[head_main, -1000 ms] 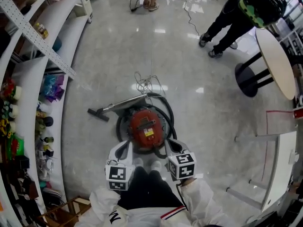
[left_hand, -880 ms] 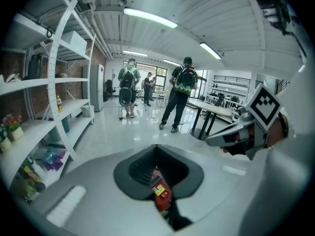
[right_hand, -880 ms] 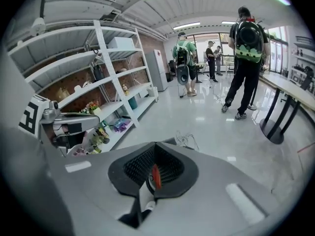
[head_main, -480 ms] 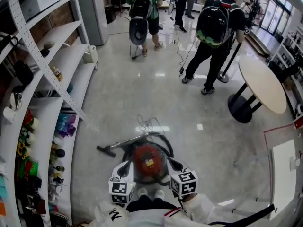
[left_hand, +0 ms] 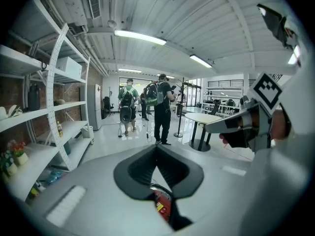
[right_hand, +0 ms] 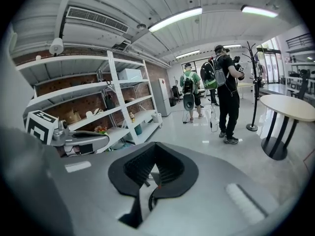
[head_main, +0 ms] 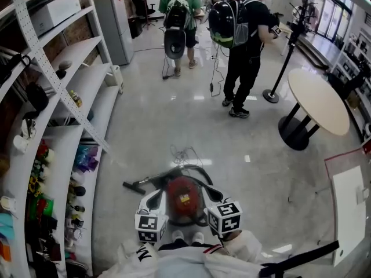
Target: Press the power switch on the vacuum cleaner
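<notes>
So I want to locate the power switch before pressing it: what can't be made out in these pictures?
Power switch: in the head view the vacuum cleaner is too small to pick out any switch.
Vacuum's near sides: covered there by the left gripper and right gripper.
Left gripper view: the shut jaws leave only a red sliver of it.
Right gripper view: only a sliver of dark hose shows.

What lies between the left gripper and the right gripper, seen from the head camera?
The red vacuum cleaner lies on the floor between the left gripper and the right gripper, ringed by its black hose; the head view shows this.
</notes>
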`<state>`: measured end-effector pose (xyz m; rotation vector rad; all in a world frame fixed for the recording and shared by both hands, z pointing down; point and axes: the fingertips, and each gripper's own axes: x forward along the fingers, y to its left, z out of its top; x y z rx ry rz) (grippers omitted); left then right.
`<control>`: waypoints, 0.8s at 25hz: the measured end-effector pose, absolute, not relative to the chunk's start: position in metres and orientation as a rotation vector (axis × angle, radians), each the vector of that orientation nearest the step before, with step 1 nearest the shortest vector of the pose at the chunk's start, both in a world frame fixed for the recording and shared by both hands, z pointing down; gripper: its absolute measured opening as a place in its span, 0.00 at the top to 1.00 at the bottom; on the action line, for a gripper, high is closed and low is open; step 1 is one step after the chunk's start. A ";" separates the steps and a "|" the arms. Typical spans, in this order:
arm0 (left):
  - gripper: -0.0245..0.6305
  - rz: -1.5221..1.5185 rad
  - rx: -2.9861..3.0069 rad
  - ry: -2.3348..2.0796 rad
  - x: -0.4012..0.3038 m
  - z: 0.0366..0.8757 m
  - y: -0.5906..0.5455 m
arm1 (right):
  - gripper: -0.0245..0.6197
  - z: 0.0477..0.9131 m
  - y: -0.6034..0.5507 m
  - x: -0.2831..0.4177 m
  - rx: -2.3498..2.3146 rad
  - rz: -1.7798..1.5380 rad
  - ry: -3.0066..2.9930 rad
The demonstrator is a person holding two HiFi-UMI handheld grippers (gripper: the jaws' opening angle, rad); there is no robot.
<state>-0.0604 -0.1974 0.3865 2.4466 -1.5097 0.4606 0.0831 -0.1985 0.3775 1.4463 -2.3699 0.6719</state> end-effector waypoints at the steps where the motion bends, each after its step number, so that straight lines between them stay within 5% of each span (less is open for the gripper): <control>1: 0.96 0.457 2.454 -1.511 -0.059 0.382 -0.198 | 0.96 0.372 -0.197 0.082 1.444 0.665 -2.380; 20: 0.96 0.328 2.559 -1.503 -0.045 0.333 -0.205 | 0.96 0.316 -0.190 0.076 1.525 0.527 -2.431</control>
